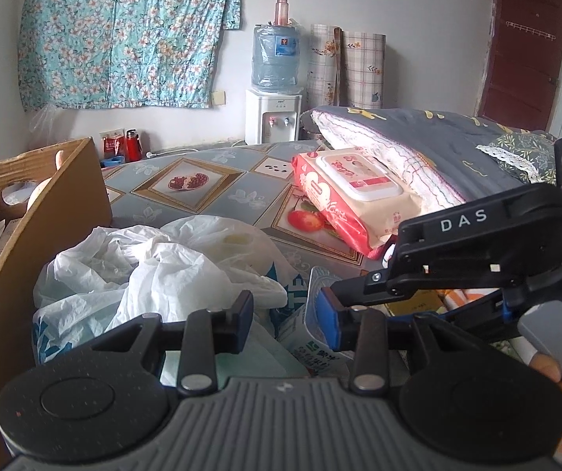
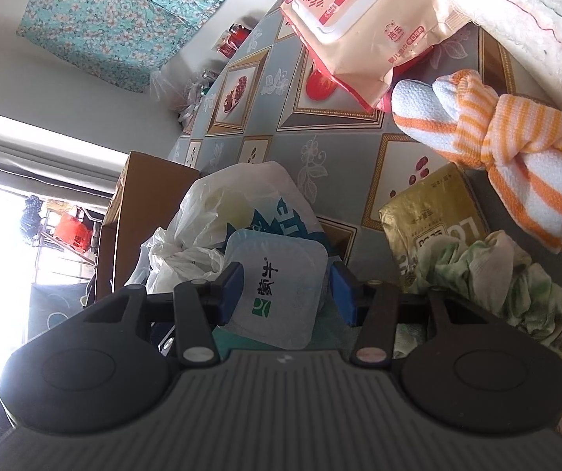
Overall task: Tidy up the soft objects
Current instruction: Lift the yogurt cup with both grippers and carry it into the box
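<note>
Here, right gripper (image 2: 286, 290): closed on the milk pouch (image 2: 277, 286), low centre of its view.
Left gripper (image 1: 286, 320): jaws part open, nothing visibly between them; grip cannot be told.
Pouch axis: long side runs up the frame, print sideways.
Behind: plastic bags (image 2: 222, 212), box (image 2: 143, 212) at left.
Right side: gold pack (image 2: 430, 212), striped towel (image 2: 516, 157), green cloth (image 2: 516, 274).
Upper frame: wipes pack (image 2: 359, 19) against a blanket (image 2: 516, 8).
</note>
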Demonstrator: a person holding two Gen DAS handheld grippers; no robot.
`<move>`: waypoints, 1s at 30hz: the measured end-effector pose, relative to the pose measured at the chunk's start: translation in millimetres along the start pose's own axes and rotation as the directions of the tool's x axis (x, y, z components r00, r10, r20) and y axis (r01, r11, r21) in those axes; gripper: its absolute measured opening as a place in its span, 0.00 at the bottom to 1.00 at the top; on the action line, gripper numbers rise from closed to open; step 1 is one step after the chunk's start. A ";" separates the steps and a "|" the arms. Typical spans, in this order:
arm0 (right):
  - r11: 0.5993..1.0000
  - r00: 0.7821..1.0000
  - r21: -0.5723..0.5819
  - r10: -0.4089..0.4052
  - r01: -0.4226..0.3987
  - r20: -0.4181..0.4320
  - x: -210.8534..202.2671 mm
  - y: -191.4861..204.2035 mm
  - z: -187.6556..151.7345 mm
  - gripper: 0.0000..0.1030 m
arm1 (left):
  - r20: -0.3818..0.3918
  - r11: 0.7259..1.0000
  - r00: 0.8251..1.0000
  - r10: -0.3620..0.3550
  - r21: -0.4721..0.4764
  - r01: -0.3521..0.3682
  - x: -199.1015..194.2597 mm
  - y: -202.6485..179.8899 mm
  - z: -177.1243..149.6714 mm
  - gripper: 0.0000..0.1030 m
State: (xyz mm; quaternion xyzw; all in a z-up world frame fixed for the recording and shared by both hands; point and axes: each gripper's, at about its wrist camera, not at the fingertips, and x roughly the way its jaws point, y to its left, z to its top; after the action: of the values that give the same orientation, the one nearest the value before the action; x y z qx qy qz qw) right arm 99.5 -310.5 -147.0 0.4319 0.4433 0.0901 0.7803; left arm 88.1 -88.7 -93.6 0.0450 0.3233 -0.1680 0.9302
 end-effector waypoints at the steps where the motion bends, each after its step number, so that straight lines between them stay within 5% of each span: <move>1: 1.000 1.000 -0.001 0.000 0.000 0.002 1.2 0.9 -0.2 0.46 | -0.001 1.000 1.000 0.000 -0.004 0.000 0.2 1.0 -0.1 0.37; 13: 0.998 0.998 0.032 0.054 -0.055 0.039 0.0 -7.4 -2.2 0.26 | -0.099 0.994 0.990 -0.104 -0.039 0.101 6.9 4.4 1.3 0.32; 30: 0.996 0.993 0.010 0.087 -0.088 0.085 -34.8 -10.8 -5.5 0.22 | -0.130 0.970 0.967 -0.220 -0.135 0.203 -2.5 -2.8 10.8 0.33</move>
State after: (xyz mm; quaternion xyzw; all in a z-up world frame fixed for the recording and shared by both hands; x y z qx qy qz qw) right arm 72.1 -332.1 -135.1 0.4598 0.3913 0.1030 0.7905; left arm 91.6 -92.7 -83.5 -0.0340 0.4019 -0.2431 0.8822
